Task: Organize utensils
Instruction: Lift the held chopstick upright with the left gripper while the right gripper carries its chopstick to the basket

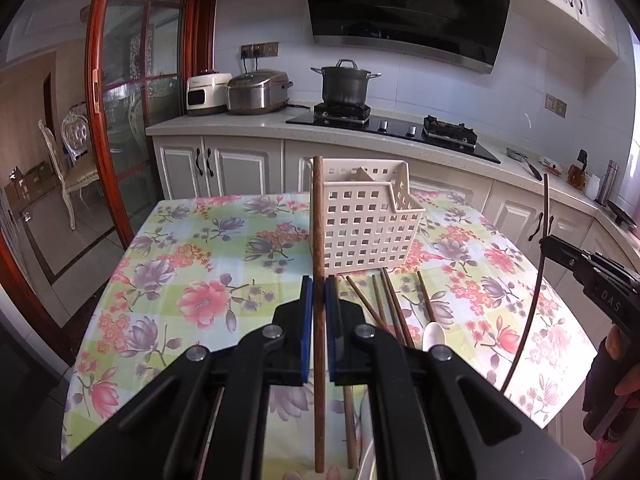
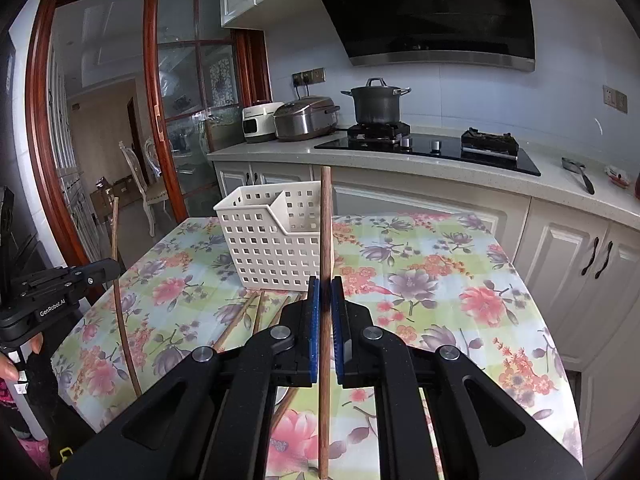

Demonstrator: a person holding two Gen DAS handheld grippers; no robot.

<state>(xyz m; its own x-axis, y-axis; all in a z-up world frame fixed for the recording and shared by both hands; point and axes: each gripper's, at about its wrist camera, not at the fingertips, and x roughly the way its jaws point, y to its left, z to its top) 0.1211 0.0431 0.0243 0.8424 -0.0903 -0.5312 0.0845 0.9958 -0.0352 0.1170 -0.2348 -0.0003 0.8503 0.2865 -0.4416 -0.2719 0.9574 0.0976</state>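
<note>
Left tool (image 1: 319,292) clamped on one wooden chopstick (image 1: 318,216), held upright above the table (image 1: 192,248). Right tool (image 2: 325,296) likewise clamped on a second chopstick (image 2: 325,220). White perforated basket (image 1: 360,224) stands just beyond; loose chopsticks (image 1: 394,304) and a white spoon (image 1: 432,334) lie before it.

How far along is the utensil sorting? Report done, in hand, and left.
Done: nothing shows above the rim of the white basket.
In hand: the left gripper and right gripper each clamp one upright chopstick.
Left: several chopsticks and a white spoon still lie on the table.
</note>
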